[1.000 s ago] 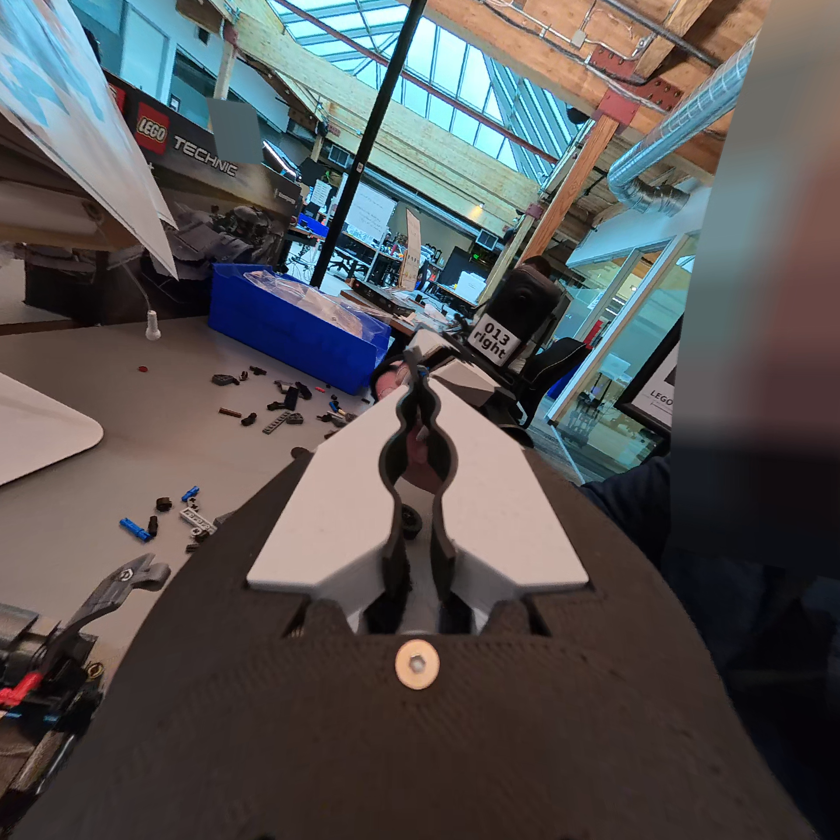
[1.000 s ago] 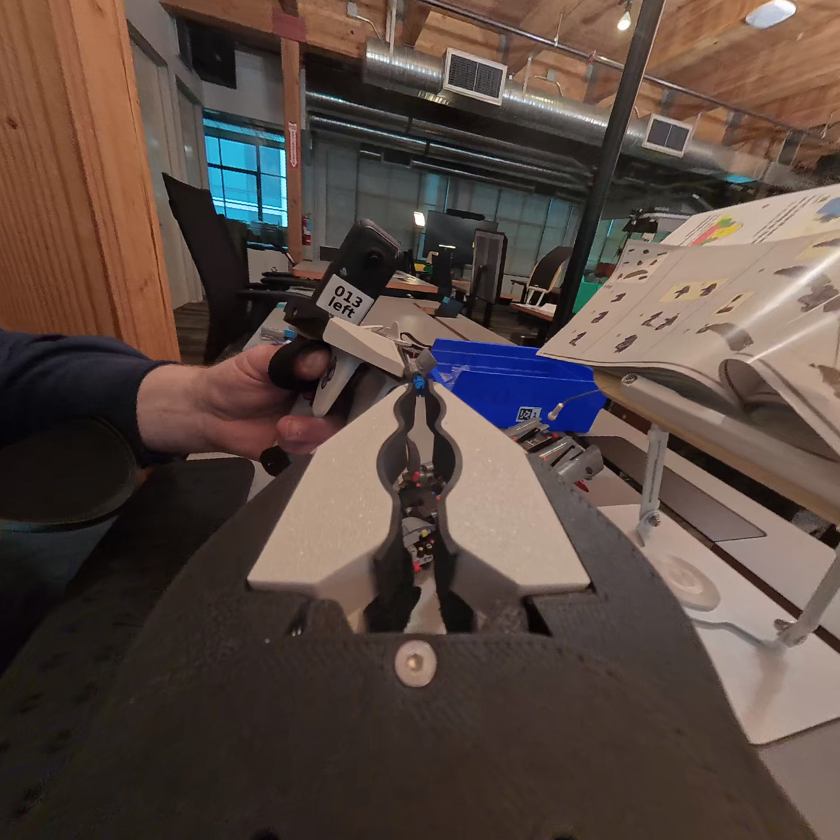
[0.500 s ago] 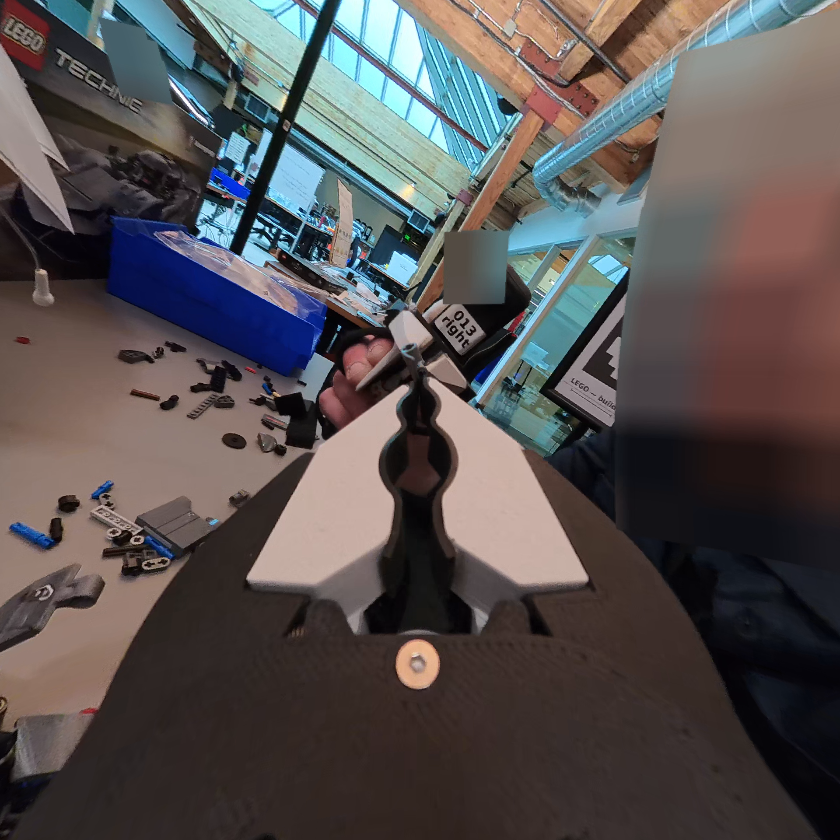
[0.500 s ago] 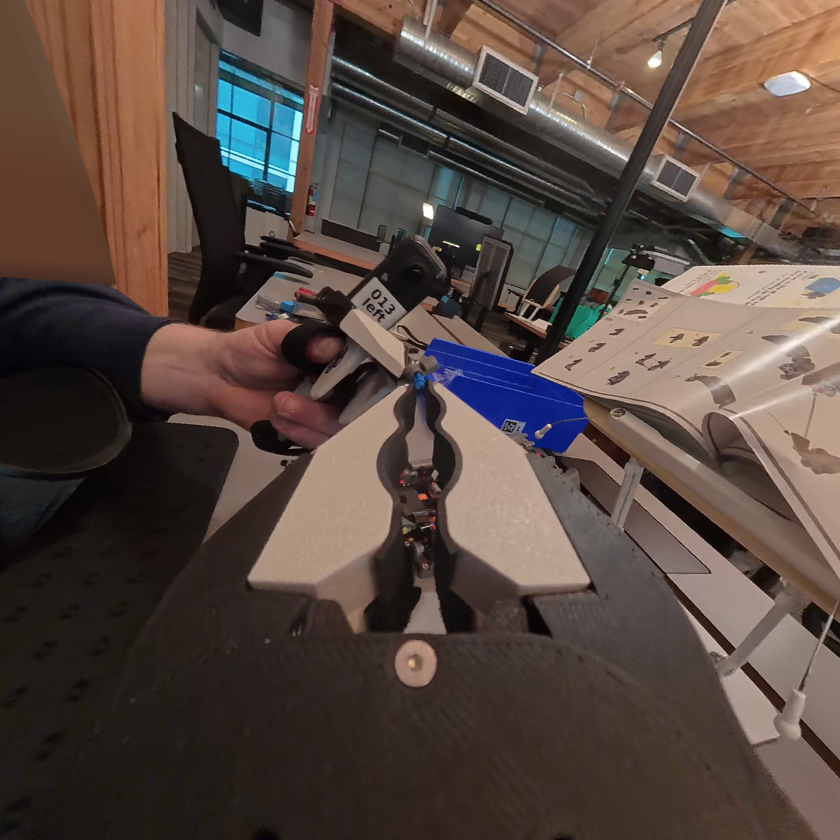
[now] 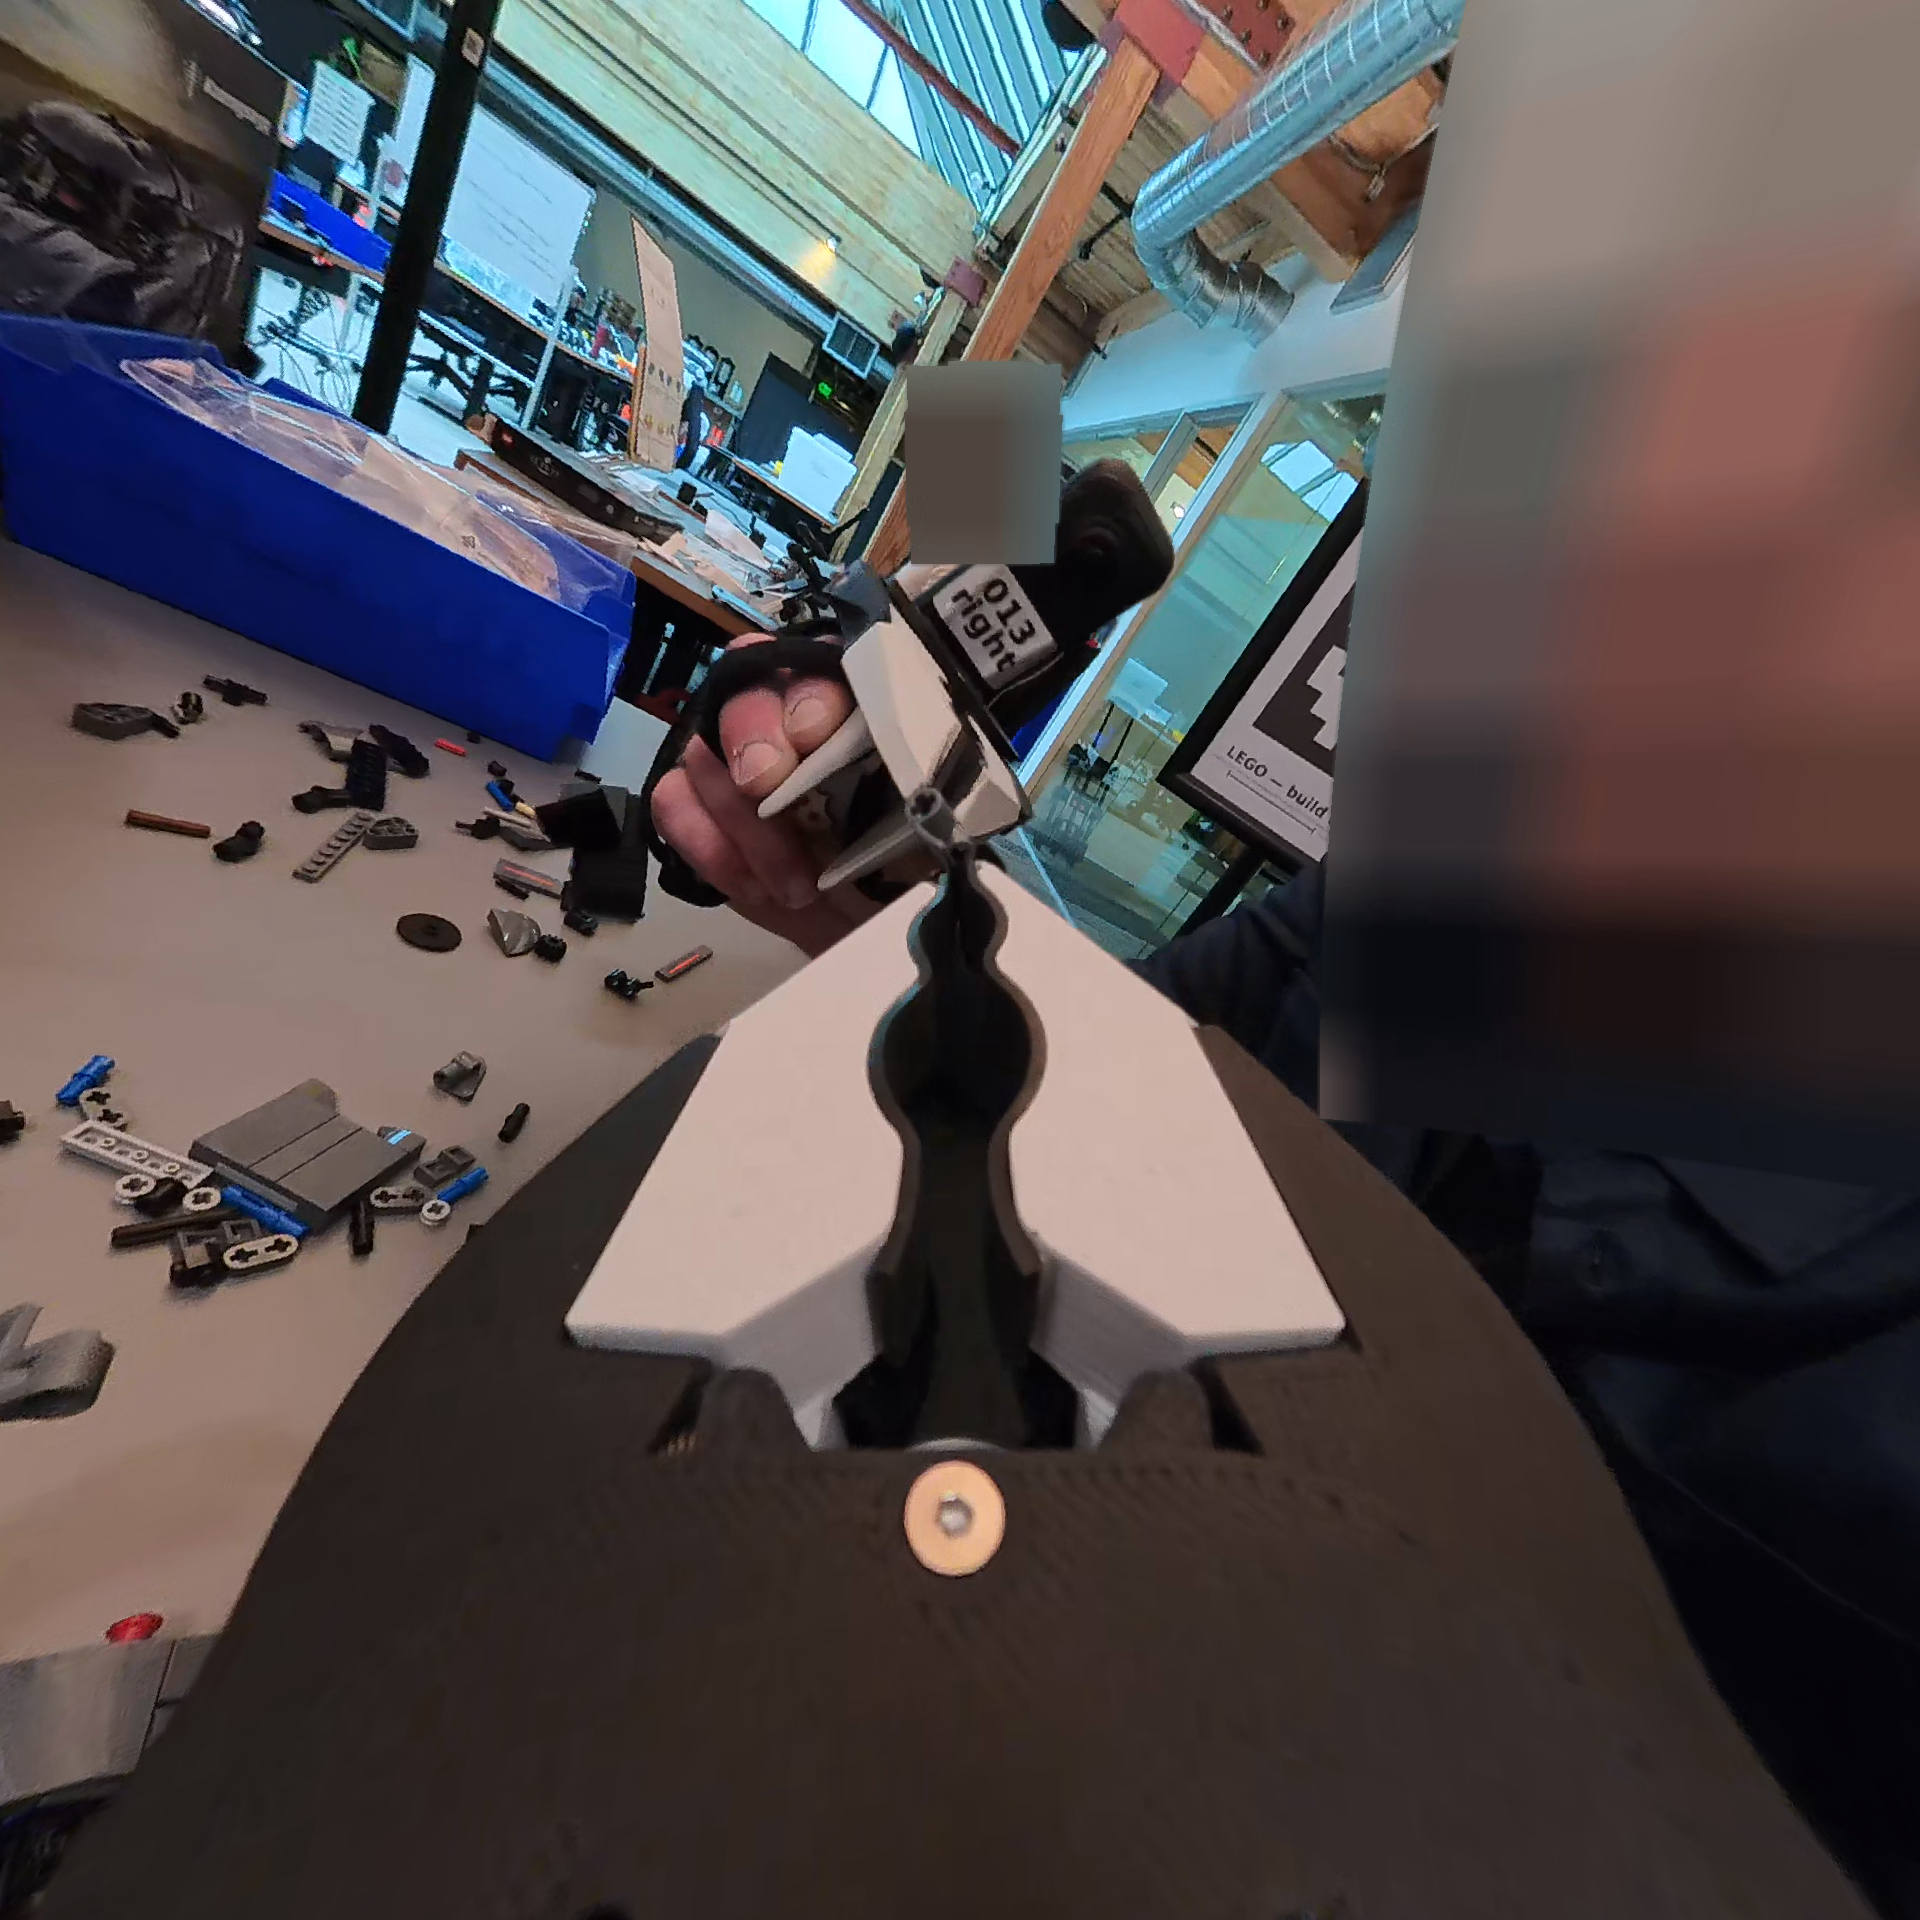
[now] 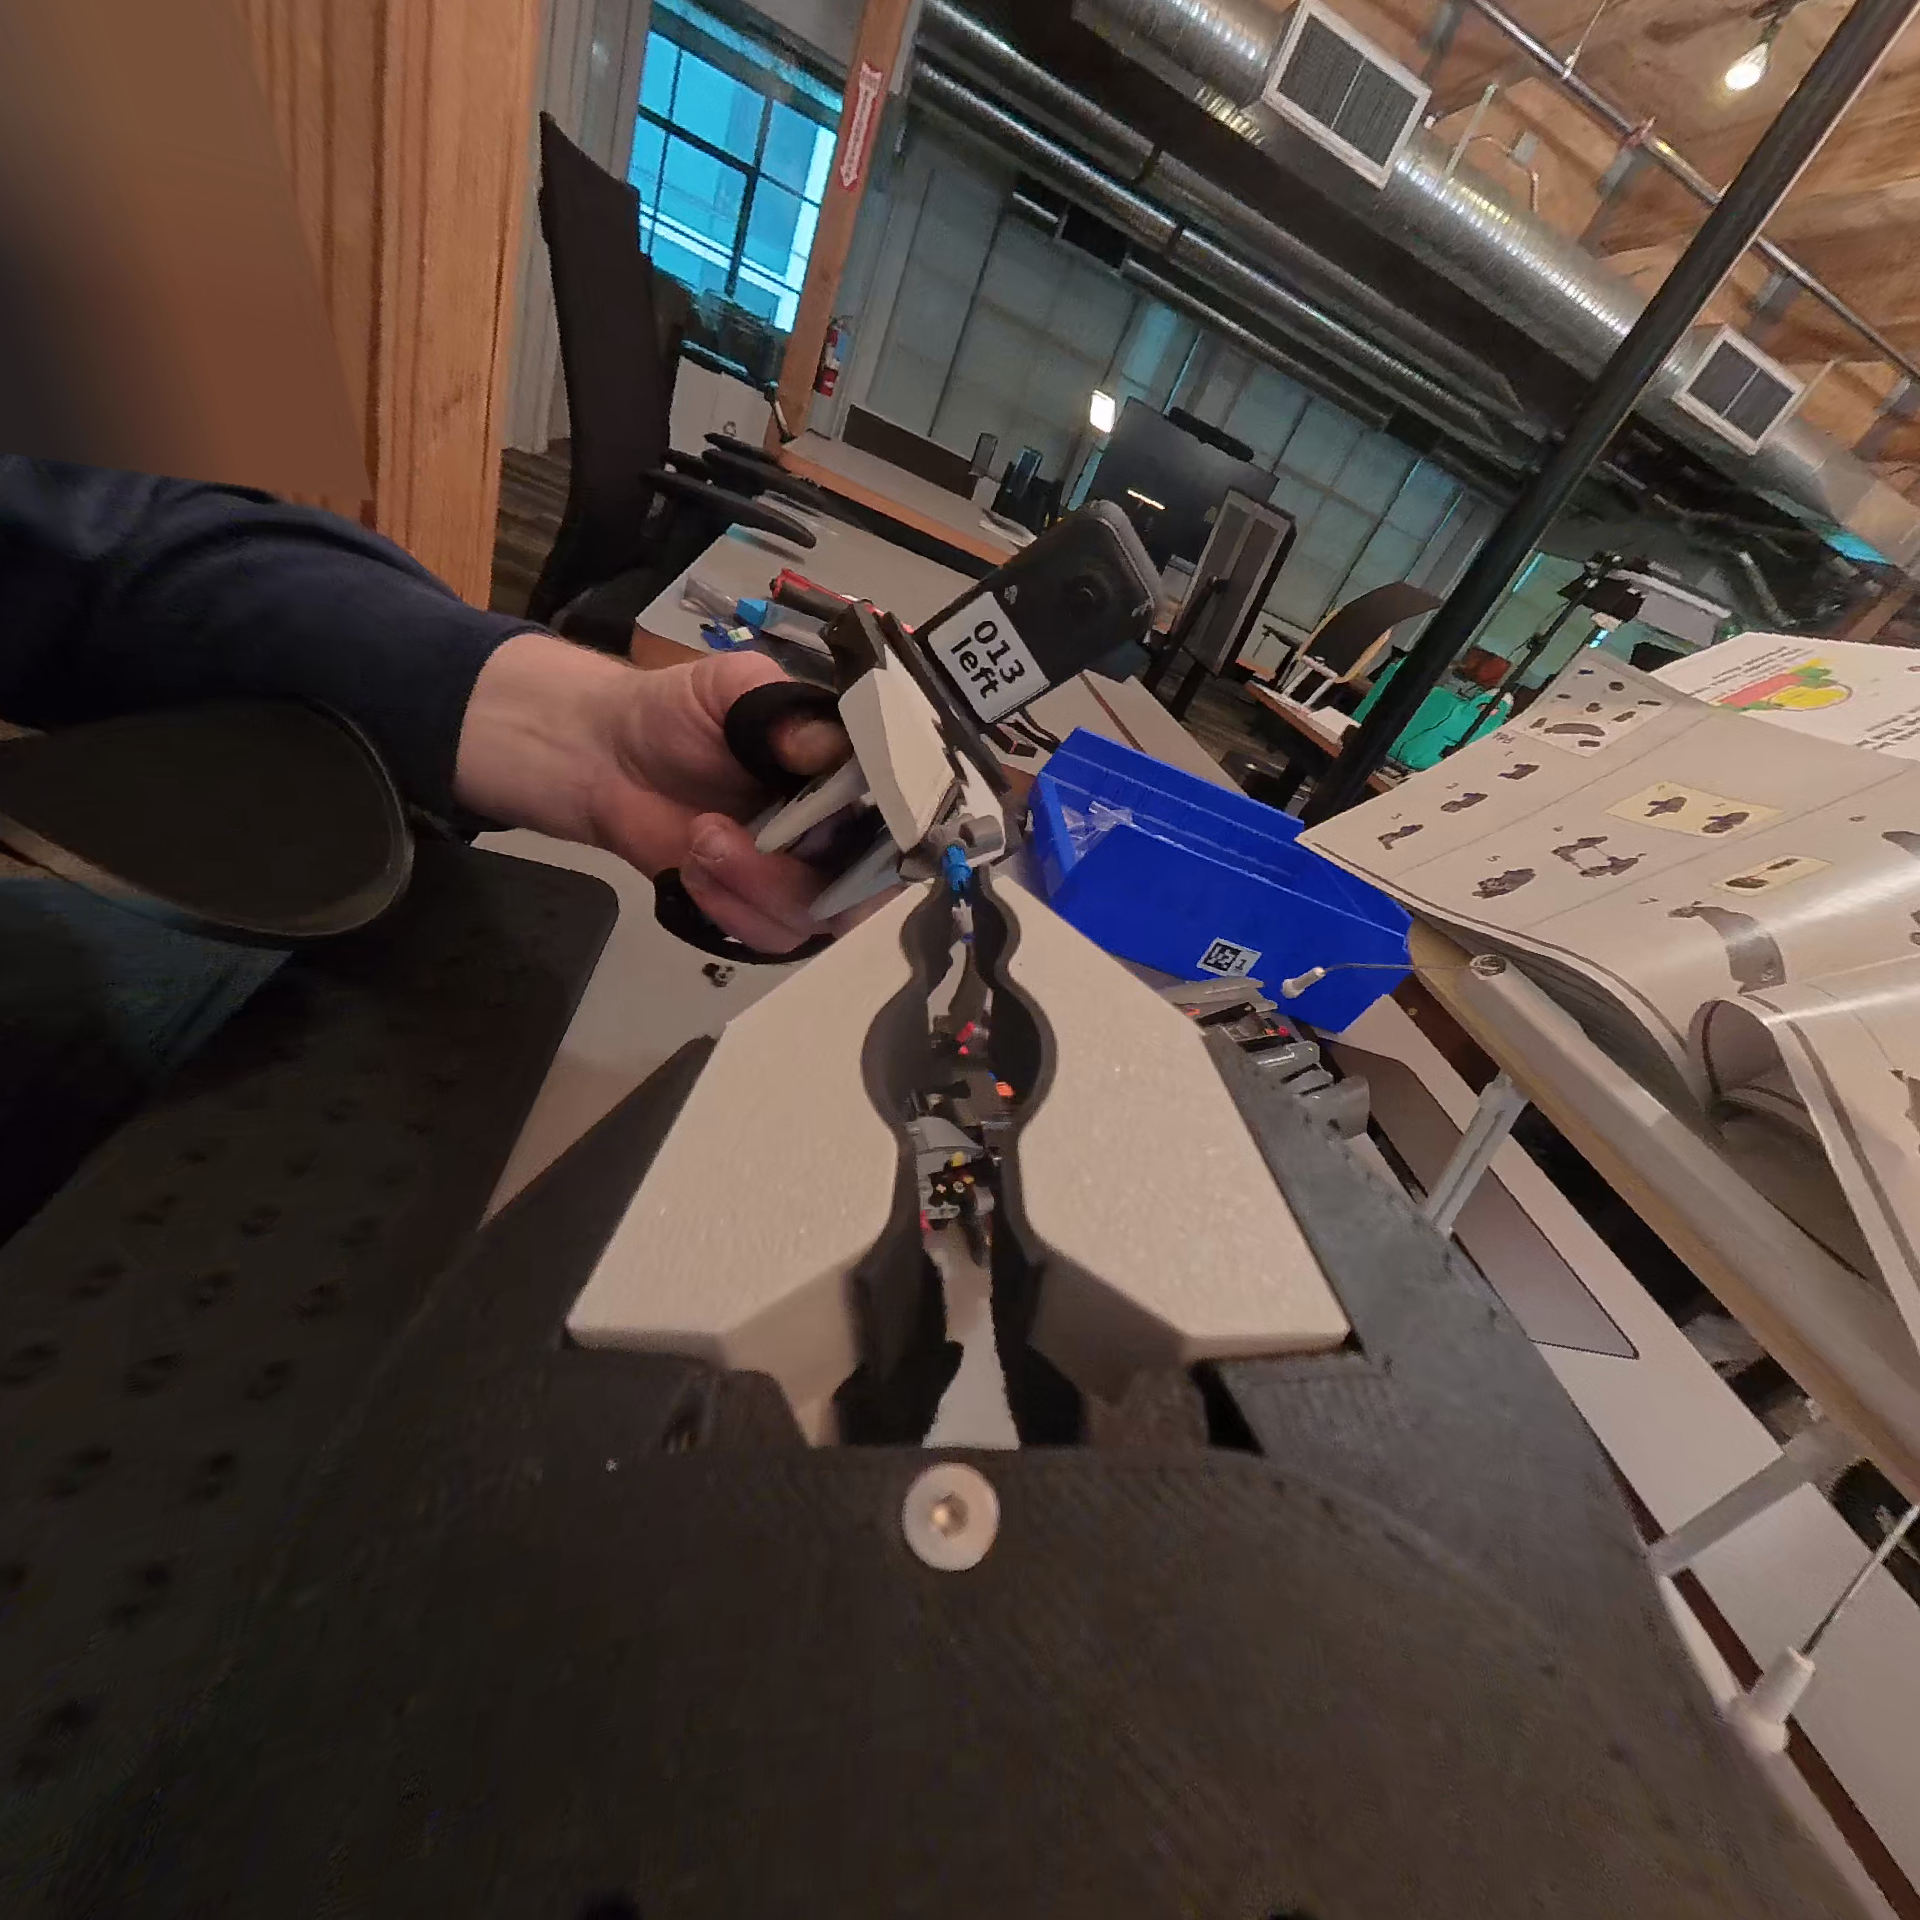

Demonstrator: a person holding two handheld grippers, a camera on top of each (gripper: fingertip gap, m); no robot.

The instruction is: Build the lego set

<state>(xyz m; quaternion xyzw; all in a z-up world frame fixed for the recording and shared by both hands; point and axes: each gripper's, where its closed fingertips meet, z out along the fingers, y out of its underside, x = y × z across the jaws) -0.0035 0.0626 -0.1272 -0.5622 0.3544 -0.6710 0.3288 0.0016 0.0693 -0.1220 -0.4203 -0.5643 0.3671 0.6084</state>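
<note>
- The left claw (image 5: 961,883) is pinched nearly closed on a tiny blue pin (image 6: 954,868).
- The right claw (image 6: 961,914) is pinched on a small grey piece (image 5: 928,808). The two tips meet in the air.
- Both bits look light, hard and smooth. They could slip, so hold them by their flat sides and push straight.
- Loose pieces (image 5: 249,1164) lie on the grey surface (image 5: 208,966), near a blue bin (image 5: 312,561).
- An open book (image 6: 1621,831) sits on a stand in a big room with wood beams.

Glossy blue plastic bin (image 5: 312,582), matt tabletop (image 5: 208,977) (smooth), paper booklet (image 6: 1662,831)
</note>
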